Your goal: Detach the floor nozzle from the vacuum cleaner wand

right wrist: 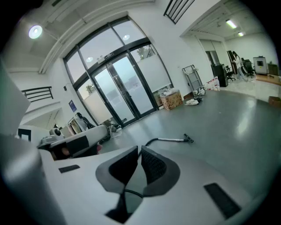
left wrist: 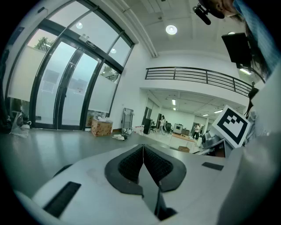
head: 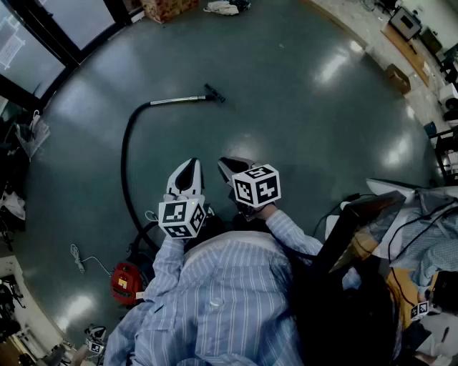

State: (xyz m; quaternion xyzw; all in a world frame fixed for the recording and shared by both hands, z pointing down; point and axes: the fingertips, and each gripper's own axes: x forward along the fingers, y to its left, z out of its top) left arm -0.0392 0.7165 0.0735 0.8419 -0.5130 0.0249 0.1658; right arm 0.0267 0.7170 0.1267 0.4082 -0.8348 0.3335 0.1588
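The metal wand [head: 177, 100] lies on the grey floor far ahead of me, with the small black floor nozzle [head: 215, 93] on its right end. A black hose [head: 124, 161] curves back from it to the red vacuum body [head: 125, 281] by my left side. In the right gripper view the wand [right wrist: 170, 139] and nozzle [right wrist: 189, 139] lie well beyond the jaws. My left gripper [head: 187, 174] and right gripper [head: 230, 167] are held side by side in front of my chest, both shut and empty, far from the wand. The left gripper [left wrist: 143, 151] faces the hall; the right gripper [right wrist: 139, 153] faces the floor.
A cardboard box [head: 168, 8] and white items stand at the far wall by the glass doors [right wrist: 118, 92]. A cluttered desk with cables [head: 401, 236] is at my right. A white cable [head: 77, 259] lies on the floor at the left.
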